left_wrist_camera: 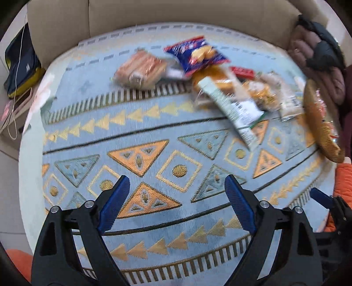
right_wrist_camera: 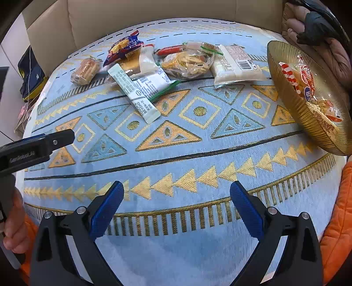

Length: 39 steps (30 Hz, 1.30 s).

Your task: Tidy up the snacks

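Snack packets lie in a loose row across the far half of a blue patterned tablecloth (right_wrist_camera: 176,248): a clear pack of bread sticks (right_wrist_camera: 84,70), a blue chip bag (right_wrist_camera: 123,47), a long white-and-green packet (right_wrist_camera: 136,92), a clear bag of yellow crackers (right_wrist_camera: 188,62), a white packet with a barcode (right_wrist_camera: 236,65). A gold ribbed bowl (right_wrist_camera: 292,105) at the right edge holds several red-and-white wrapped snacks (right_wrist_camera: 305,81). My right gripper (right_wrist_camera: 177,195) hangs open over the near cloth, empty. My left gripper (left_wrist_camera: 177,191) is open and empty too, well short of the blurred bread sticks (left_wrist_camera: 140,70) and chip bag (left_wrist_camera: 198,55).
A beige sofa (right_wrist_camera: 132,15) stands behind the table. A brown quilted garment with a black item (right_wrist_camera: 316,26) lies at the far right. A dark blue and yellow bag (left_wrist_camera: 21,63) sits on the floor at left. A hand (right_wrist_camera: 13,226) holds the left gripper's handle.
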{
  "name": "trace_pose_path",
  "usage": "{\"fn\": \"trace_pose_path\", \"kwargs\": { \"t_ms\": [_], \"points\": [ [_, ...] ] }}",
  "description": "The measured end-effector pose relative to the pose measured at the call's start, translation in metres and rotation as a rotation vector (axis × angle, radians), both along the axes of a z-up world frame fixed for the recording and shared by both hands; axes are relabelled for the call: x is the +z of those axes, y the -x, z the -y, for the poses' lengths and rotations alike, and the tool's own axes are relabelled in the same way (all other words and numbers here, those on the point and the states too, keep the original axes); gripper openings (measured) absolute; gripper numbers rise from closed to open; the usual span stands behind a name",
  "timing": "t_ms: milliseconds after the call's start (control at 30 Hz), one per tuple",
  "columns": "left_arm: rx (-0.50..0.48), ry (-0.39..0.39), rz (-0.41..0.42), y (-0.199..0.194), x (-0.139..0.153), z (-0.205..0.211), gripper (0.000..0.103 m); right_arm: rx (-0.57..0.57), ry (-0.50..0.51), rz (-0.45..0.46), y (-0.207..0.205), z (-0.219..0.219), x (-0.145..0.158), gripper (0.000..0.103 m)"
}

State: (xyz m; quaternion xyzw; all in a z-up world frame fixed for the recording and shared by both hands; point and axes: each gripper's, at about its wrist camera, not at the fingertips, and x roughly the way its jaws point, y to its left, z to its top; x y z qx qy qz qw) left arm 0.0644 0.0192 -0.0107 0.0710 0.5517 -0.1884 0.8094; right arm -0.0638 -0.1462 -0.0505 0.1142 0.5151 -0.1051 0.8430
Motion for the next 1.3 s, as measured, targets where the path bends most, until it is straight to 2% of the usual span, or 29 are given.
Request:
{"fn": "trace_pose_path", "kwargs": {
  "t_ms": [133, 233, 333, 367, 567, 867, 1033, 1200, 1300],
  "points": [
    [0.027, -0.044, -0.033, -0.007, -0.021, 0.001, 0.093, -0.003, 0.001, -0.033, -0.005, 0.006, -0.016, 0.098],
    [0.040, -0.080, -0.062, -0.010, -0.031, 0.000, 0.093, -0.016, -0.039, -0.086, -0.009, 0.010, -0.033, 0.098],
    [0.050, -0.109, -0.120, -0.014, -0.045, -0.001, 0.099, -0.023, -0.026, -0.103, -0.011, 0.008, -0.039, 0.098],
    [0.047, -0.124, -0.165, -0.015, -0.055, 0.000, 0.100, -0.017, -0.010, -0.112, -0.012, 0.007, -0.040, 0.098],
    [0.001, -0.186, -0.135, -0.007, -0.060, 0.014, 0.100, -0.015, -0.010, -0.116, -0.012, 0.007, -0.042, 0.098],
    [0.004, -0.185, -0.138, -0.006, -0.059, 0.014, 0.100, -0.008, 0.016, -0.106, -0.012, 0.002, -0.043, 0.098],
    [0.061, -0.129, -0.160, -0.016, -0.054, -0.005, 0.100, -0.004, 0.024, -0.094, -0.010, -0.002, -0.046, 0.098],
    [0.161, -0.010, -0.149, -0.033, -0.021, -0.032, 0.100, -0.001, 0.014, -0.085, -0.006, -0.003, -0.043, 0.098],
    [0.177, 0.065, -0.107, -0.051, 0.013, -0.043, 0.100, 0.009, -0.055, -0.042, -0.010, 0.000, -0.031, 0.084]
  ]
}}
